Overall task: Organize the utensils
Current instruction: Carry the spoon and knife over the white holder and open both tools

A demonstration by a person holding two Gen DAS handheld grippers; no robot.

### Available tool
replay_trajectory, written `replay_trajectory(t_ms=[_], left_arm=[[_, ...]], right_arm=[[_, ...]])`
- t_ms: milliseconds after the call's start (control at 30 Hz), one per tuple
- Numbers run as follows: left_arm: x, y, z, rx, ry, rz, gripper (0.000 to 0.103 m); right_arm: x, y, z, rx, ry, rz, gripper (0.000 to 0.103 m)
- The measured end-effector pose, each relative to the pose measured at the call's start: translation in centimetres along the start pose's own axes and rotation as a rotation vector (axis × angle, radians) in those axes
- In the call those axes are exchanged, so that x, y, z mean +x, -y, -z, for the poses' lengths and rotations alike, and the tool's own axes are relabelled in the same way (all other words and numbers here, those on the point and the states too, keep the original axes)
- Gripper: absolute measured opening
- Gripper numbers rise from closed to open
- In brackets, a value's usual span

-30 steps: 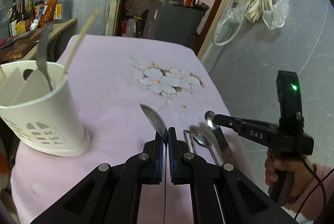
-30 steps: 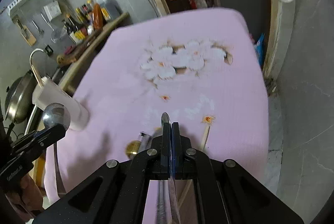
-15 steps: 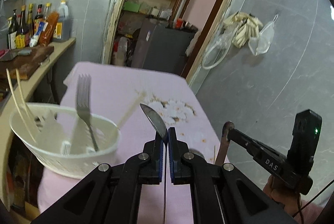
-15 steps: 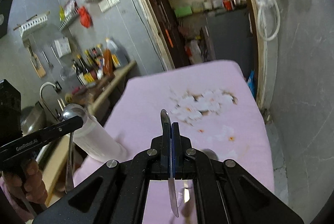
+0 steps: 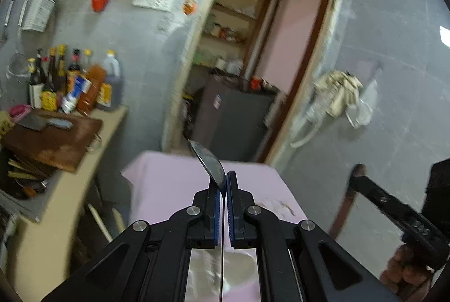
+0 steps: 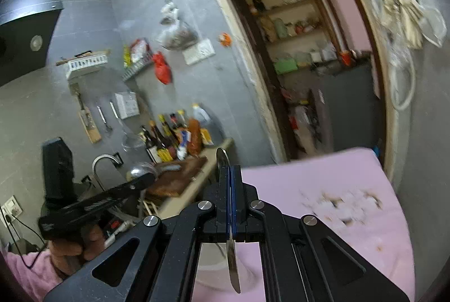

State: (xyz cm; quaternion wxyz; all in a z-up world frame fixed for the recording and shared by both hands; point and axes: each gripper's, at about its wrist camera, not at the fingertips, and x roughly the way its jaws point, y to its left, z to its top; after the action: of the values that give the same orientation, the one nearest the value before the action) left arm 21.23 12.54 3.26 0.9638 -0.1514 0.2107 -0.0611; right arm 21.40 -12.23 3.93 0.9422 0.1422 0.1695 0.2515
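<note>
Now both tongs are riding higher than a second ago, with the table [image 5: 168, 183] dropping low in each view. The left gripper [image 5: 222, 183] is clamping a spoon [image 5: 209, 161], bowl sticking up past its tips. The right gripper [image 6: 231, 175] is pinching a knife [image 6: 233, 254], blade hanging below the jaws. The white holder, earlier left of the left tongs, is showing only as a blur beneath them.
</note>
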Motion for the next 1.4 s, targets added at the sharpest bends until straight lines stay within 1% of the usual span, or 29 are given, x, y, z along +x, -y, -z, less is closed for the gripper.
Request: replay_trajectory(t_ms=[67,167,300,367,467,567,733,833,1167,1400], left_arm=[[0.3,-1.5,-0.8,-0.008,0.028,-0.018,0.005],[1.0,-3.6,-1.4,-0.032,0.043,-0.036,0.005],[2.7,-5.9,-1.3,-0.066,0.046,-0.052,0.005],[3.4,-6.5,-0.8,-0.065,0.042,-0.061,0.005],[4.2,-6.7,0.4,-0.052,0.043,-0.061,0.005],[4.8,-6.5,1.8,-0.032,0.046,-0.085,0.005],[5.7,-5.7,4.0,0.026,0.045,-0.138,0.005],[5.9,-5.4,4.9,0.04,0.033,-0.141,0.005],[5.1,-5.2,6.0,0.064,-0.002,-0.126,0.005],[4.6,-5.7,5.9,0.043,-0.015,-0.112,0.005]], right_arm=[[0.9,-1.1,-0.4,-0.01,0.019,-0.013,0.001],[2.4,-2.1,-0.4,-0.016,0.028,-0.02,0.001],[5.2,-2.3,0.9,0.02,0.005,-0.028,0.001],[6.1,-2.0,1.8,0.03,-0.007,-0.025,0.001],[7.5,-1.7,3.5,0.047,-0.03,-0.02,0.001],[8.8,-1.5,5.2,0.059,-0.056,-0.005,0.001],[9.9,-0.9,7.4,0.065,-0.102,0.01,0.001],[9.9,-0.7,8.2,0.067,-0.12,0.012,0.001],[10.1,-0.7,9.8,0.061,-0.185,0.004,0.001],[9.9,-1.1,10.2,0.044,-0.221,-0.006,0.002]])
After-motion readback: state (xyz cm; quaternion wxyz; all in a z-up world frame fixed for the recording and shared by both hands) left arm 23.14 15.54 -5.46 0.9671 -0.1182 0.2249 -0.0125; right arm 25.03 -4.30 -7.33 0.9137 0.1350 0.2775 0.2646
